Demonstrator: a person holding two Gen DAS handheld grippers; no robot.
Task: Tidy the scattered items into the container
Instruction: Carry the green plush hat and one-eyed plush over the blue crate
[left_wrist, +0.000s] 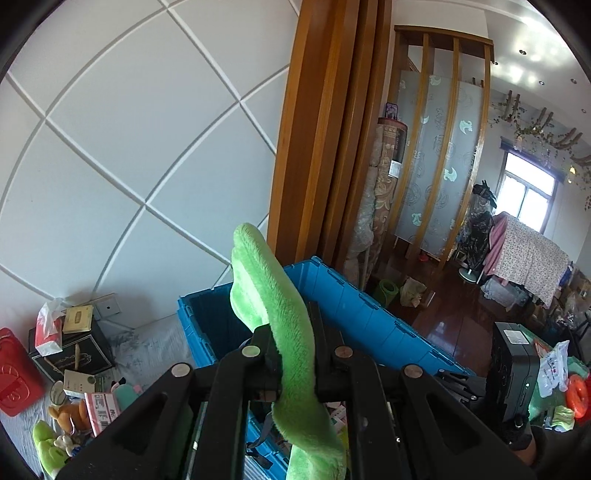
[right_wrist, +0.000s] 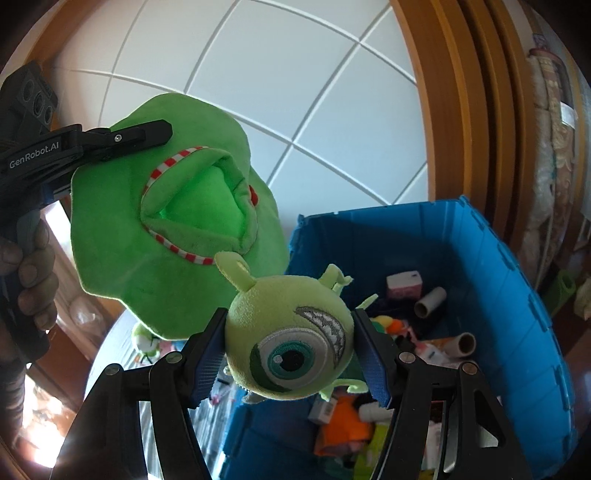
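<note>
From the left wrist view, the left tool (left_wrist: 295, 363) is pressed together on the brim of a green plush hat (left_wrist: 275, 295), which stands up between the pads and droops below them. Just beyond it sits the blue crate (left_wrist: 369, 314), open at the top, on what looks like a grey-covered bed. More items lie well apart by the crate's left side: a tissue pack (left_wrist: 48, 326), dark boxes and small plush toys (left_wrist: 68, 417). The right tool's black body (left_wrist: 511, 373) shows at the right edge.

From the right wrist view, the right tool (right_wrist: 290, 354) pinches a one-eyed green monster plush (right_wrist: 290, 339) from both sides, its blue pads (right_wrist: 210, 358) pushed into the soft body. The plush hangs over the near rim of the crate (right_wrist: 517, 295), which already holds cardboard tubes (right_wrist: 430, 301), small cartons and other toys. The left tool (right_wrist: 147, 134) carries the hat (right_wrist: 129, 240) high at the left, not yet clearly over the opening; a hand (right_wrist: 31, 273) grips its handle.

The step in hand appears to be the carry to the container. Next, each tool should arrive well inside the crate's walls, then spread, so that both soft pieces drop in rather than catch on the rim.
</note>
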